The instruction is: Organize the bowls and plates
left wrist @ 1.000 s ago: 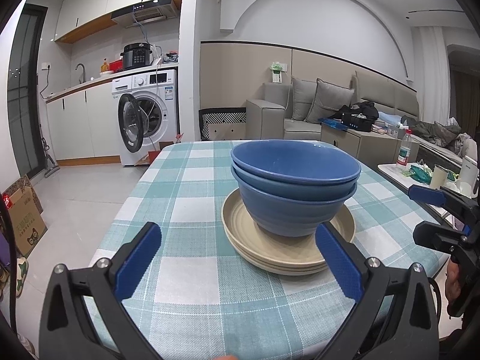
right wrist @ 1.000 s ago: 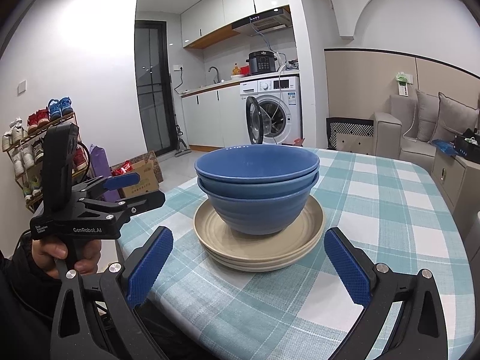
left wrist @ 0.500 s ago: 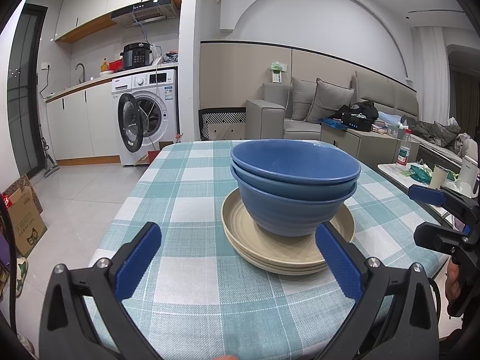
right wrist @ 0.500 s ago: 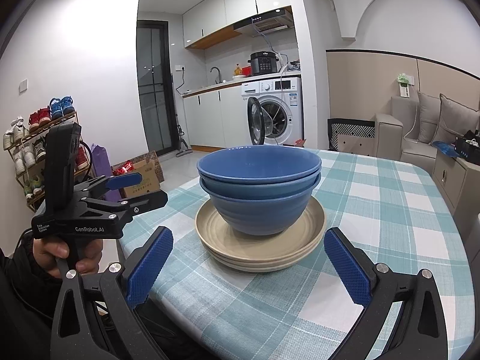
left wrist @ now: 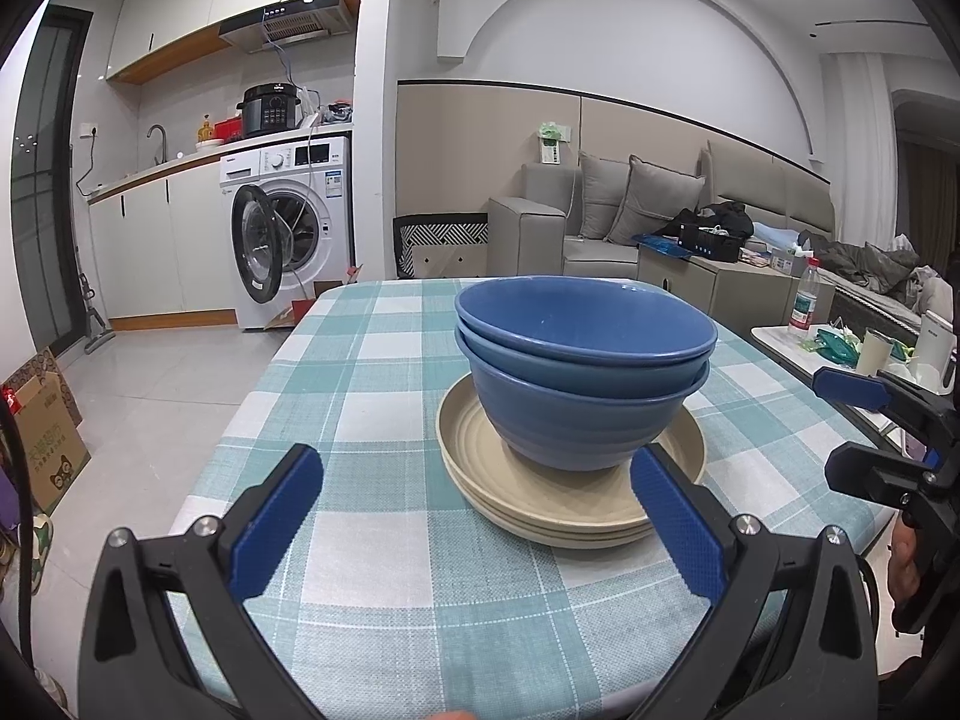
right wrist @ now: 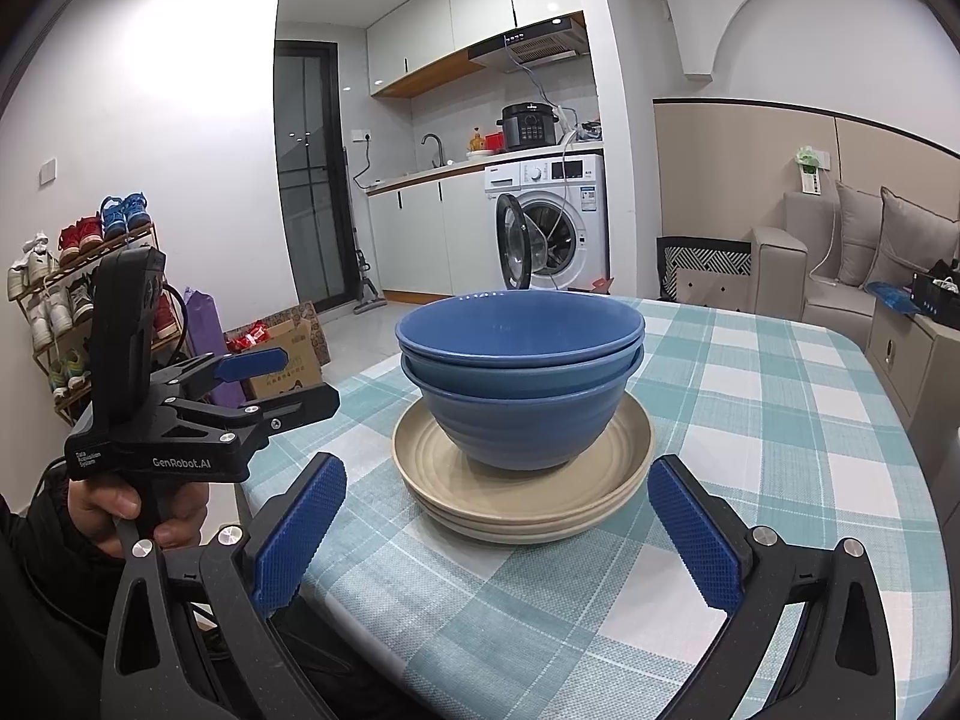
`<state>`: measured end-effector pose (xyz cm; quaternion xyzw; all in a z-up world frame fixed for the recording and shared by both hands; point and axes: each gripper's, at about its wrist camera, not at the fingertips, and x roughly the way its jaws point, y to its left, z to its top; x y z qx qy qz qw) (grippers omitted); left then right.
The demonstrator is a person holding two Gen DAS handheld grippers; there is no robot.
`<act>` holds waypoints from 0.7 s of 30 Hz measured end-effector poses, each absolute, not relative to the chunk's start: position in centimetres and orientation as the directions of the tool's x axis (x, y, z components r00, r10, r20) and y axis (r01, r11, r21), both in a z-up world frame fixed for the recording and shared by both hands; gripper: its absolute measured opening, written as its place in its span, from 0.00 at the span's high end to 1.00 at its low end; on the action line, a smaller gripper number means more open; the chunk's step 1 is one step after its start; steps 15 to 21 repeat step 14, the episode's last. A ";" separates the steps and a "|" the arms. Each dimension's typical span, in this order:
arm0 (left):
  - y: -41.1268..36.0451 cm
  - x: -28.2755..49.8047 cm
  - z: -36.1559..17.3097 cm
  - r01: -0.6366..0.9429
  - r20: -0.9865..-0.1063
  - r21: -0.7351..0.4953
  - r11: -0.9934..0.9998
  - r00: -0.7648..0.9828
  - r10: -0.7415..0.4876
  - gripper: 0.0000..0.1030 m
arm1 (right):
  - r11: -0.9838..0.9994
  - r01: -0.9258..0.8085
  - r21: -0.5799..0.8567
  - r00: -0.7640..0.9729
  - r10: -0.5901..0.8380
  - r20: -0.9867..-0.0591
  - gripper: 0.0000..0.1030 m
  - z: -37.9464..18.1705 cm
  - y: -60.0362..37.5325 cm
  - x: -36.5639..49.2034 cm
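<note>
Two nested blue bowls (left wrist: 585, 384) (right wrist: 521, 384) stand on a stack of beige plates (left wrist: 540, 498) (right wrist: 480, 492) on the table with a teal checked cloth (left wrist: 372, 360) (right wrist: 780, 396). My left gripper (left wrist: 477, 522) is open and empty, near the table's front edge, just short of the plates. It also shows in the right wrist view (right wrist: 282, 378). My right gripper (right wrist: 495, 531) is open and empty, facing the stack from the table's corner. It also shows in the left wrist view (left wrist: 864, 414), off the table's right edge.
A washing machine (left wrist: 288, 234) with its door open stands beyond the table. A sofa (left wrist: 600, 222) and a low side table with a bottle and cups (left wrist: 840, 336) are to the right. Cardboard boxes (left wrist: 42, 432) and a shoe rack (right wrist: 66, 312) stand on the floor.
The right wrist view has shifted very slightly toward the stack. The left gripper and the dishes have not visibly moved.
</note>
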<state>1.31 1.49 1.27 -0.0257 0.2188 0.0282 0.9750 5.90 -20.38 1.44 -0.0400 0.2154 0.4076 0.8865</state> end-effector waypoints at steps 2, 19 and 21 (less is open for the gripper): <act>1.4 1.3 1.2 -0.065 -0.428 -0.037 0.997 0.903 0.043 0.00 | 0.665 -0.739 0.105 0.575 0.705 -0.415 0.01 1.4 -20.4 5.9; 1.3 1.2 1.1 -0.048 -0.431 -0.050 0.998 0.902 0.021 0.00 | 0.662 -0.742 0.105 0.572 0.707 -0.416 0.01 1.5 -20.3 5.8; 1.3 1.2 1.1 -0.048 -0.431 -0.050 0.998 0.902 0.021 0.00 | 0.662 -0.742 0.105 0.572 0.707 -0.416 0.01 1.5 -20.3 5.8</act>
